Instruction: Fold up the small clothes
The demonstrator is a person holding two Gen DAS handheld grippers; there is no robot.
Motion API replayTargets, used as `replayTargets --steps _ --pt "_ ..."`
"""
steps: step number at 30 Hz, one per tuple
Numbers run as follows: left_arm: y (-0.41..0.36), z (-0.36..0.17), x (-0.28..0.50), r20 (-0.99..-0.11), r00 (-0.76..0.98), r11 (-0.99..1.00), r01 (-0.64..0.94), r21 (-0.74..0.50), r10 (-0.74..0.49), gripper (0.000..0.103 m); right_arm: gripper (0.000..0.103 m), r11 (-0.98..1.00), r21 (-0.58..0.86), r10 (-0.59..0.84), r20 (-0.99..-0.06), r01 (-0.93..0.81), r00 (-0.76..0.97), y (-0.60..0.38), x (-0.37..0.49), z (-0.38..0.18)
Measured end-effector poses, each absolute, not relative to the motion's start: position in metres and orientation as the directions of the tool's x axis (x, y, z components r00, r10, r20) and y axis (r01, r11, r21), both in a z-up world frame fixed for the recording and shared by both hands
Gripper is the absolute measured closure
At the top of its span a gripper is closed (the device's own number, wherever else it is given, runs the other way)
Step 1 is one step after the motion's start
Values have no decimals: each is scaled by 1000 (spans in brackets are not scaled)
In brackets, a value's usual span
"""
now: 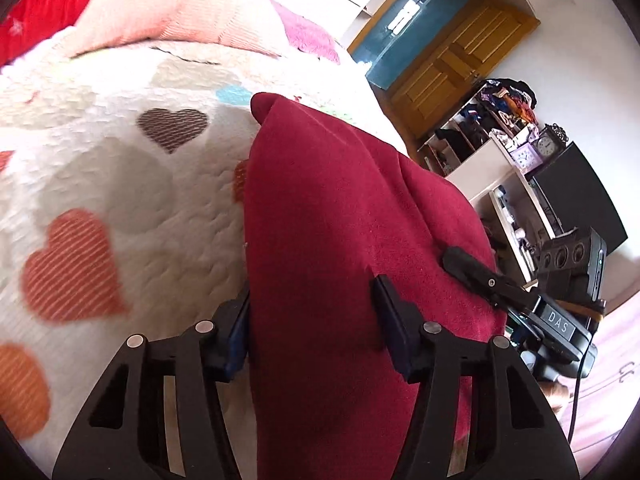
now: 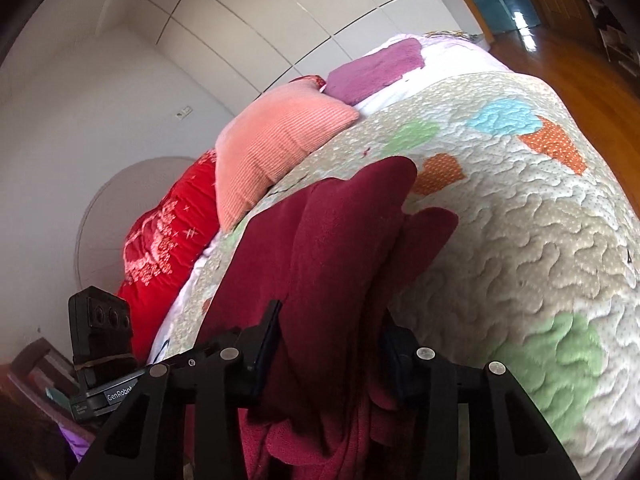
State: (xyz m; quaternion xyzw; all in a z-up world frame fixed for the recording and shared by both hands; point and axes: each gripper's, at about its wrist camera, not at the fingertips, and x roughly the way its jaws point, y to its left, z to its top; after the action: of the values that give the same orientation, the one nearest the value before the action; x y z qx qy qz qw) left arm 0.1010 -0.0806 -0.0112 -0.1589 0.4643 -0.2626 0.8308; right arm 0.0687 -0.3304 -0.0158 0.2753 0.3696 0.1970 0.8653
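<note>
A dark red fleece garment [image 1: 340, 232] is lifted over the bed's heart-patterned quilt [image 1: 100, 168]. My left gripper [image 1: 314, 316] is shut on a thick fold of it, cloth bulging between the fingers. In the right wrist view the same garment [image 2: 340, 240] hangs in several folds, and my right gripper [image 2: 332, 344] is shut on a bunched part of it. The right gripper's finger [image 1: 472, 268] shows in the left wrist view at the garment's right edge. The garment's far end droops toward the quilt [image 2: 520, 220].
A salmon ribbed pillow [image 2: 276, 144], a purple pillow [image 2: 376, 68] and a red cushion [image 2: 168, 232] lie at the head of the bed. Shelves with clutter [image 1: 500, 128], a black screen [image 1: 576, 192] and a wooden door [image 1: 452, 68] stand beyond the bed's right side.
</note>
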Motion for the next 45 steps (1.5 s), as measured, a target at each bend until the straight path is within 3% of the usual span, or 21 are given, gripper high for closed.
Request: replayTargets --steps 3,8,11,14,18,21,24,33,39,45 --pt "-53 -5 57 -696 466 837 279 -471 -547 47 60 763 627 572 -537 -161 620 -302 39 -21" --pt "-30 -29 16 -759 468 892 212 -400 -452 47 52 865 492 451 -669 -103 590 -274 21 -39" --pt "-18 -22 1 -736 530 906 199 -373 -420 47 51 879 468 401 -617 -94 678 -284 0 -10" --pt "-13 -12 -4 -715 585 921 189 -340 -384 47 51 890 394 433 -568 -231 700 -266 -16 16" --pt "-17 -14 6 -739 586 943 179 -282 -332 47 52 915 236 402 -624 -328 670 -226 -21 13" --pt "-23 -25 10 -762 573 953 186 -238 -301 47 55 957 93 252 -733 -275 632 -216 -8 -25" --pt "-23 -31 9 -762 579 957 188 -220 -289 46 54 961 130 259 -728 -243 635 -228 -3 -49" --pt "-37 -13 -9 -732 652 979 171 -113 -199 46 52 953 246 297 -657 -175 693 -243 -41 -10" --pt "-38 8 -32 -671 721 984 160 -82 -173 46 52 977 183 203 -619 -113 758 -241 -70 8" --pt "-35 26 -54 -622 771 990 131 -55 -136 46 47 976 192 198 -594 -101 780 -243 -84 19"
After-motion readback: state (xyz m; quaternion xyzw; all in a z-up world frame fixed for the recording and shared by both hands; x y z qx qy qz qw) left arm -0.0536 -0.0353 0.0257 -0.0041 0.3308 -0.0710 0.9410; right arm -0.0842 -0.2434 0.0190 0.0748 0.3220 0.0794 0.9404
